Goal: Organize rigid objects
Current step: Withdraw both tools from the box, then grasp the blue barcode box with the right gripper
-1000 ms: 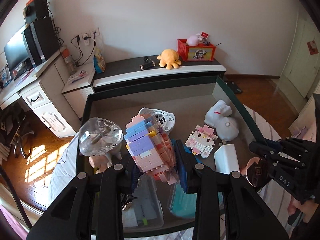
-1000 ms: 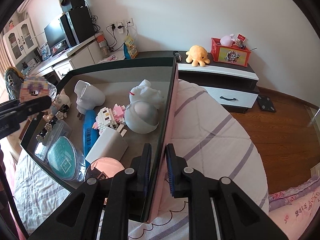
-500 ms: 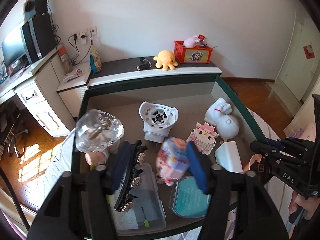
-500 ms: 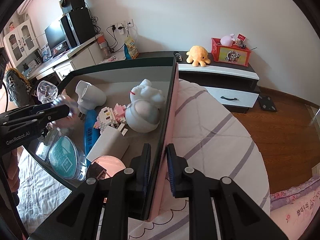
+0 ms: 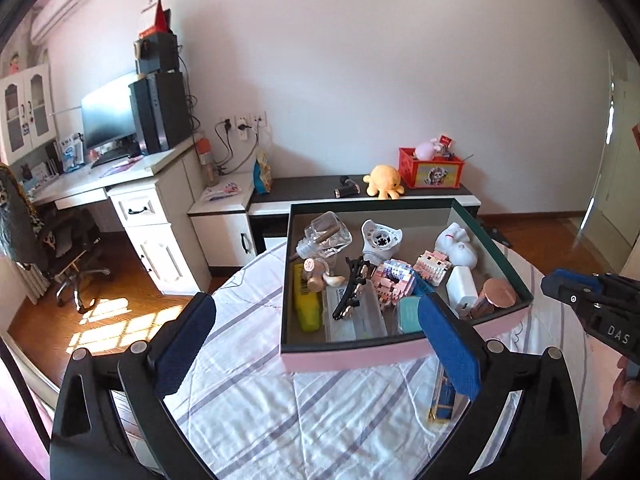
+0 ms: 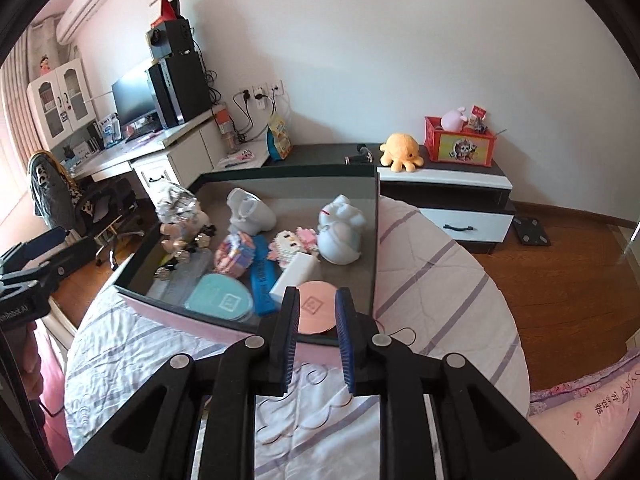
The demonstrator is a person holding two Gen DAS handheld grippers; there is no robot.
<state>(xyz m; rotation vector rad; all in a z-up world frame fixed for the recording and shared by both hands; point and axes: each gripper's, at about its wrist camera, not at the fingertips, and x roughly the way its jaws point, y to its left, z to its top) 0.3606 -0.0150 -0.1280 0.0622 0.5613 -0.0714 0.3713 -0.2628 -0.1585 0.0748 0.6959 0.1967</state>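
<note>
A pink box (image 5: 352, 354) with a dark green inside stands on the striped bed. The pastel brick model (image 5: 390, 280) lies in its middle among a glass bottle (image 5: 326, 236), a black hair clip (image 5: 352, 288), a pink-white brick cat (image 5: 432, 266) and a white charger (image 5: 460, 292). My left gripper (image 5: 316, 312) hangs back over the sheet in front of the box, its jaws opening wide with nothing held. My right gripper (image 6: 317, 308) is off the box wall (image 6: 180, 312), its jaws opening a narrow gap and pressing on nothing. A rose-gold lid (image 6: 316, 308) shows behind that gap.
A small blue and gold pack (image 5: 442, 400) lies on the sheet near the box's front. Behind the bed stand a low cabinet (image 5: 312, 188) with an orange plush octopus (image 5: 384, 180) and a red crate (image 5: 432, 166). A white desk (image 5: 132, 184) and an office chair (image 5: 72, 248) are at the left.
My left gripper let the brick model drop into the box, opened wide and pulled back. My right gripper let go of the box wall and drew back and up.
</note>
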